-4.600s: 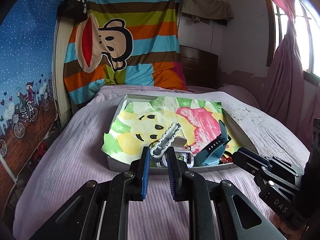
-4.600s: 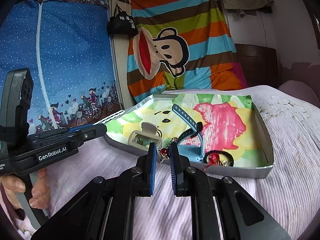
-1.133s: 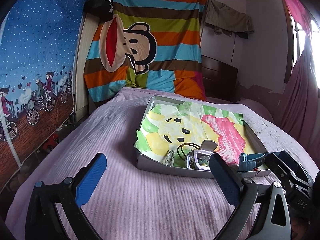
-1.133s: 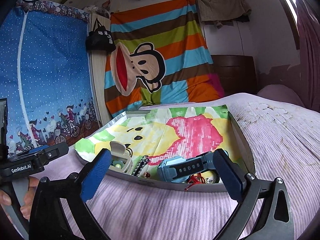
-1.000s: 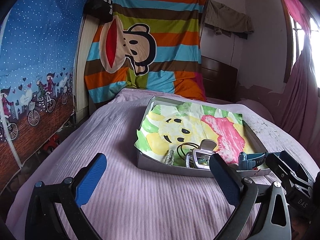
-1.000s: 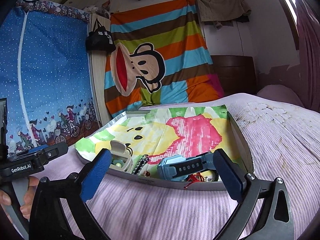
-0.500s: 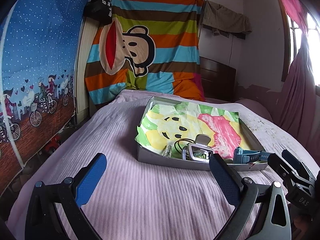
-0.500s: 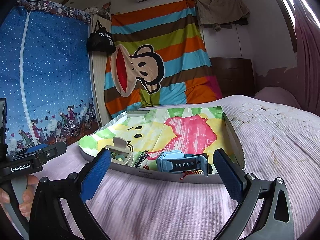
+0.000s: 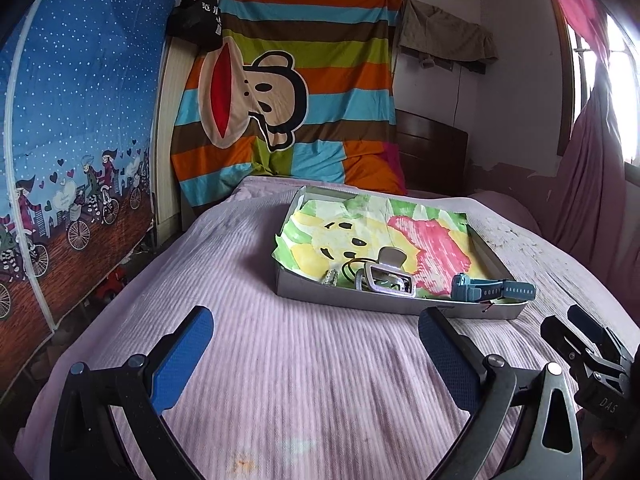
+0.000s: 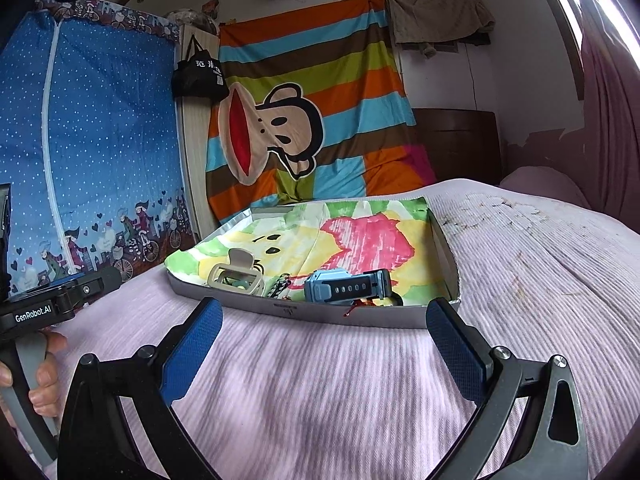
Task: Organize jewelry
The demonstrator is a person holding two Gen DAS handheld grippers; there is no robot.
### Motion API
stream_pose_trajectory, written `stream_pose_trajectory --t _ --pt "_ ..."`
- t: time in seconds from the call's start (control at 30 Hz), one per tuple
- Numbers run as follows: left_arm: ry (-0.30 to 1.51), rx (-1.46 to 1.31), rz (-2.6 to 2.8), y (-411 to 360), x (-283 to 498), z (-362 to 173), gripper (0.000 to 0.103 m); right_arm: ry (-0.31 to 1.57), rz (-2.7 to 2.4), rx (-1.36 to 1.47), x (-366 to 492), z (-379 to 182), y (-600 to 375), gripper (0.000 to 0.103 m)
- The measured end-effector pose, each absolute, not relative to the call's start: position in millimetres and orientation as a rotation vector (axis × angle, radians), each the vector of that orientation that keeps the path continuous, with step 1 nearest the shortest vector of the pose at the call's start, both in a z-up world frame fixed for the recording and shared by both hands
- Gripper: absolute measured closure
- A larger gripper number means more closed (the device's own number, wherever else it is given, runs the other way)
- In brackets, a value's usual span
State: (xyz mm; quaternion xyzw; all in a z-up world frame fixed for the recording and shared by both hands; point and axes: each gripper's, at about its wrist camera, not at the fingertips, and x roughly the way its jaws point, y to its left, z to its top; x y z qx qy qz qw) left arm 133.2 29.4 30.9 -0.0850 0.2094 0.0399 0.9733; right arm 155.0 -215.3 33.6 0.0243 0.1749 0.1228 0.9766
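A shallow grey tray [image 9: 360,300] [image 10: 380,314] lined with a cartoon-print paper lies on the pink bedspread. Along its near edge sit a beige hair claw clip [image 9: 386,276] [image 10: 236,276], a blue watch [image 9: 492,290] [image 10: 344,286], a small beaded piece [image 9: 331,277] [image 10: 279,286], a dark hair tie [image 9: 352,267] and something red [image 10: 360,304]. My left gripper [image 9: 316,354] is open, held back from the tray over the bedspread. My right gripper [image 10: 324,338] is open too, just short of the tray's near wall. Neither holds anything.
The pink bedspread [image 9: 260,340] stretches around the tray. A striped monkey-print cloth [image 9: 288,108] hangs at the head of the bed, and a blue fabric wardrobe [image 9: 72,140] stands on the left. A hand [image 10: 44,376] holds the left gripper's handle. Pink curtains [image 9: 592,168] hang on the right.
Both grippers, earlier shut on a clip and a small red piece, have opened and pulled back from the tray. The clip, watch and small pieces now lie in the tray.
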Motion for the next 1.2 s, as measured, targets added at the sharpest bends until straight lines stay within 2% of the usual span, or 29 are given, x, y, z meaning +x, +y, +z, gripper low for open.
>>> stream_pose_trajectory --t 1.2 --pt "0.463 -0.091 0.071 7 56 20 0.0 0.392 0.23 0.072 73 29 -246 0.003"
